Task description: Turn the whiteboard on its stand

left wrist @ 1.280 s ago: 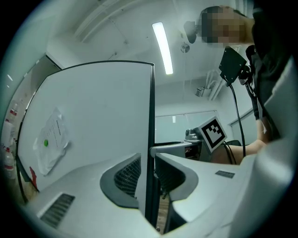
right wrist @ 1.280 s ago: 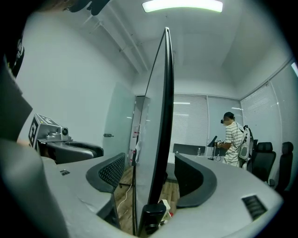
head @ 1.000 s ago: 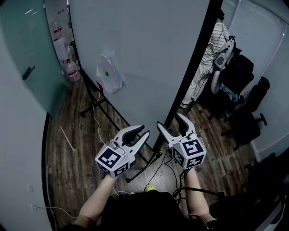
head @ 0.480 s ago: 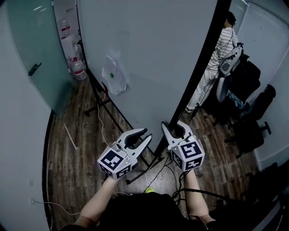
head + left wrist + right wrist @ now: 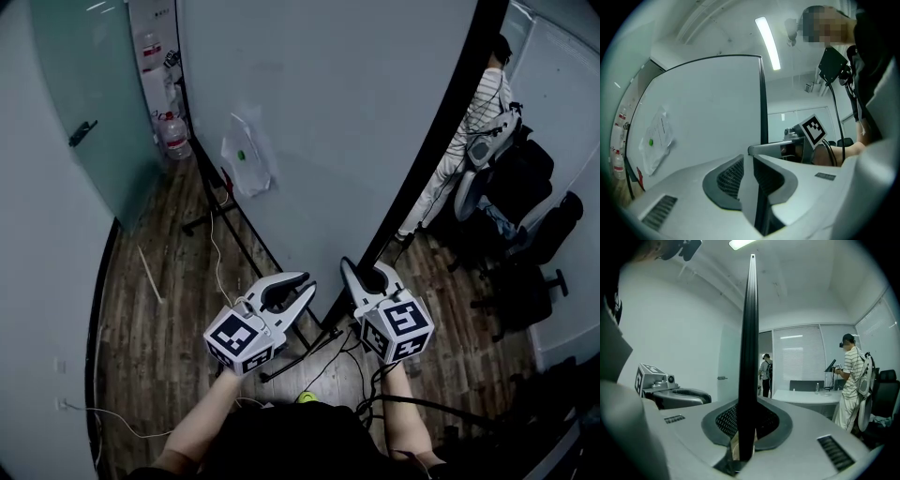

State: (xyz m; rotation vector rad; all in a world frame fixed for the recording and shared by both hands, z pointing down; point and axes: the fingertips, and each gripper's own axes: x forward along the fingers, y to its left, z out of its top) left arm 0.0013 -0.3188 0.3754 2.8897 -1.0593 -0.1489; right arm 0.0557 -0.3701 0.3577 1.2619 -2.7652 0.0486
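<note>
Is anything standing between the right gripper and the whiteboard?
Nothing visible does. The right gripper has just closed on the black edge of the whiteboard. A person stands beyond that edge, apart from it.

Seen from the head view, a person in a striped shirt (image 5: 476,101) stands at 2 o'clock, with black office chairs (image 5: 525,216) at 3 o'clock. A large water bottle (image 5: 174,136) sits on the wood floor (image 5: 155,309) at 11 o'clock, near a frosted glass door (image 5: 66,84) with a dark handle (image 5: 82,132). A white cable (image 5: 216,258) trails over the boards. The right gripper view shows another person (image 5: 766,373) with a backpack near centre, a white tabletop (image 5: 806,397) at 4 o'clock carrying a small bottle (image 5: 817,388), and blinds (image 5: 801,357) behind
</note>
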